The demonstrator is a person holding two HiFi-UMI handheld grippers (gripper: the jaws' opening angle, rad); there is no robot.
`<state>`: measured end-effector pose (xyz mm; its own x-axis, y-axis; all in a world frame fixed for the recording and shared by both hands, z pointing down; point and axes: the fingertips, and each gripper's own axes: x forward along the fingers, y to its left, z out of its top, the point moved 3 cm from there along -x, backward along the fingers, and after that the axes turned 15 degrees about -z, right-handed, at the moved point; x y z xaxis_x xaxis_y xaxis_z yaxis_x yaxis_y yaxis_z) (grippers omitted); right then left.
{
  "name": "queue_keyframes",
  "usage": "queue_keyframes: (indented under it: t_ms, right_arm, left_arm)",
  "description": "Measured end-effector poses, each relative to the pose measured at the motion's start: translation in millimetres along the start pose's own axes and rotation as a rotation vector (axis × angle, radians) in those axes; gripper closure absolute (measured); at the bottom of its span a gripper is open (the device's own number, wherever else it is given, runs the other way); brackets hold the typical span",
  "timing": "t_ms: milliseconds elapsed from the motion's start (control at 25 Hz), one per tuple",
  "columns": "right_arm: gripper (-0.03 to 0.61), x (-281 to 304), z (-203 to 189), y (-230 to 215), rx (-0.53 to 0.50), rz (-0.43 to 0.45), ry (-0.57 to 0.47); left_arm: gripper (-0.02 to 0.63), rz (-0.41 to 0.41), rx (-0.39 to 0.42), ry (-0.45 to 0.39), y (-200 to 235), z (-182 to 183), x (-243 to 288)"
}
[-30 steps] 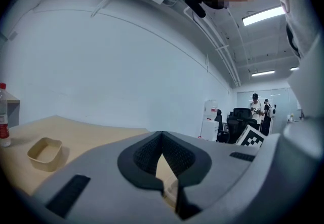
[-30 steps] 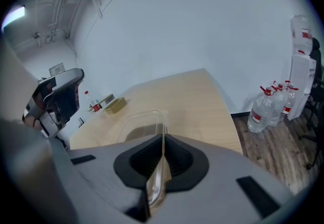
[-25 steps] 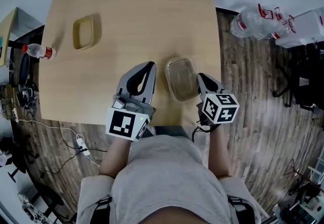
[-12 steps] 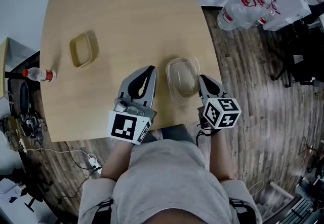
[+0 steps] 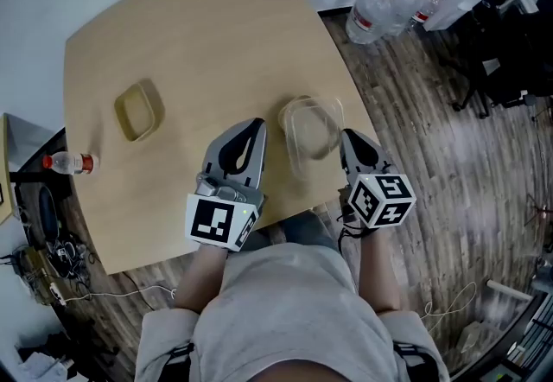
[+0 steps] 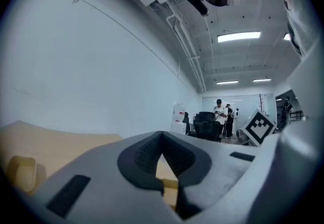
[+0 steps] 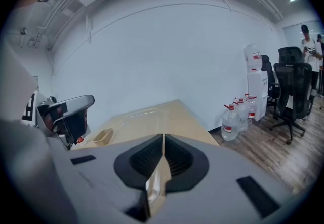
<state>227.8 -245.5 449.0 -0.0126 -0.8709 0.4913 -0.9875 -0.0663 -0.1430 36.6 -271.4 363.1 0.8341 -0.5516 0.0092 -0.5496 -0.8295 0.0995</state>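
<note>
A clear plastic container (image 5: 309,128) hangs over the near right part of the tan table (image 5: 199,35). My right gripper (image 5: 346,137) is shut on its near rim. In the right gripper view the thin clear rim (image 7: 161,167) is pinched between the pads, and the container (image 7: 135,119) stretches ahead of the right gripper (image 7: 163,139). My left gripper (image 5: 250,126) hovers just left of the container, above the table. In the left gripper view the left gripper (image 6: 162,137) has its pads meeting with nothing between them. A small tan tray (image 5: 138,110) lies on the table's left.
A water bottle with a red label (image 5: 65,163) lies off the table's left edge. Large water jugs (image 5: 380,13) stand on the wood floor at the upper right, also in the right gripper view as jugs (image 7: 235,119). Office chairs (image 7: 291,96) and distant people stand farther off.
Both gripper views have swung round and tilted up: the bottle left the left gripper view and the tan tray slid to its left edge. The container stays in the right gripper.
</note>
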Motion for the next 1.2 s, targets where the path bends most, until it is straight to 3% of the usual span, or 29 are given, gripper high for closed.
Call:
queue_keyframes:
  t_ms: [600, 1200]
  right_arm:
    - [0.557, -74, 20, 3, 0.086, -0.137, -0.174]
    - [0.557, -147, 30, 4, 0.102, -0.251, -0.343]
  left_arm:
    - [0.598, -0.189, 0.036, -0.022, -29, 16, -2]
    - [0.598, -0.307, 0.070, -0.034, -65, 27, -13]
